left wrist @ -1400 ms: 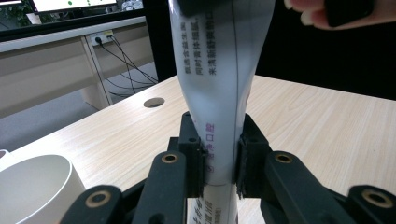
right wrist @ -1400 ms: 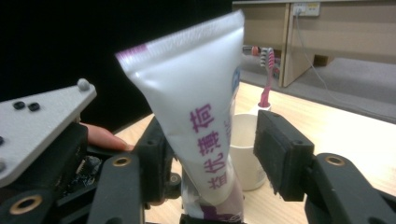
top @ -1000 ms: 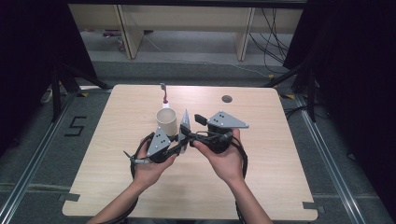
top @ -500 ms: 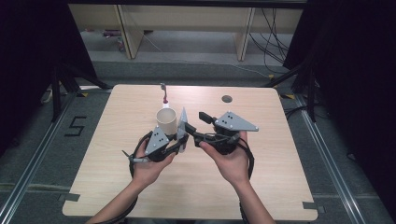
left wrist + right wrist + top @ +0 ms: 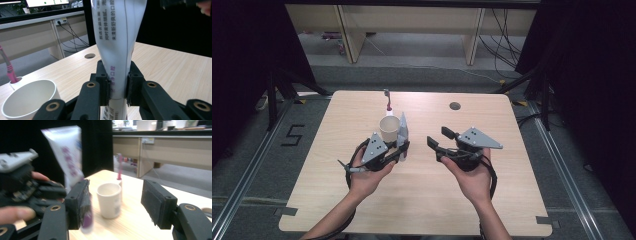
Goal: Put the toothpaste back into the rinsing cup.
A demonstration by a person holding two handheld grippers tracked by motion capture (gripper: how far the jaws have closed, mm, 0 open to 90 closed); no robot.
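The left gripper (image 5: pixel 401 150) pinches the tube (image 5: pixel 117 45) upright between its jaws; the right gripper (image 5: pixel 438 138), jaws spread and just closing slightly, holds nothing. A loose pinch could let the tube slip onto the cup (image 5: pixel 390 128).

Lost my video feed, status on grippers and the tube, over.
Left gripper shut on toothpaste tube, held upright. Right gripper open, jaws just been closing slightly, nothing between them. White cup beside the tube; nothing between the grippers.
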